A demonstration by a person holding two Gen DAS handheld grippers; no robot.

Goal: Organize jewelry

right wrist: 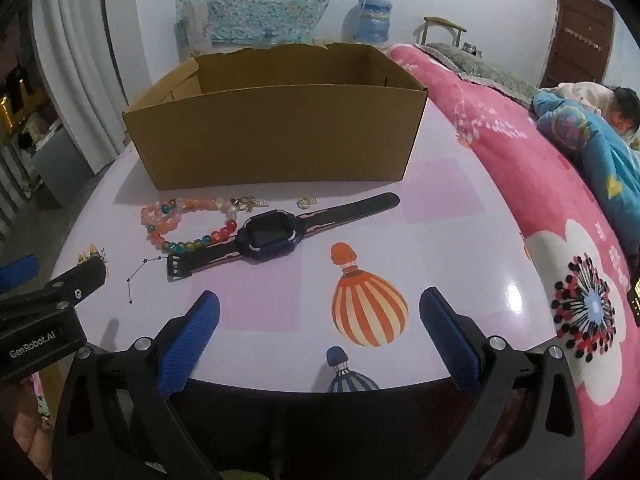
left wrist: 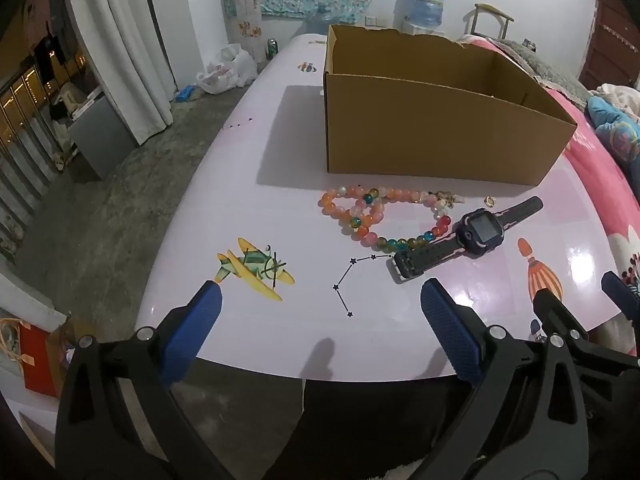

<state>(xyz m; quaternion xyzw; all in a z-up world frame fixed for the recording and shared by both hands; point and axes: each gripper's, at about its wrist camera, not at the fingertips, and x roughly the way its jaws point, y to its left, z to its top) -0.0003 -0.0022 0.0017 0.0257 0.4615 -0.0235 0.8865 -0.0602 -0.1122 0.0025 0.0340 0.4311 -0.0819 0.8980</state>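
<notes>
Beaded bracelet [left wrist: 372, 216] well beyond wide-spread left tool [left wrist: 320, 304]

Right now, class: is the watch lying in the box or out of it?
Out. The watch lies flat on the table, in front of the box, beside the beads.
</notes>
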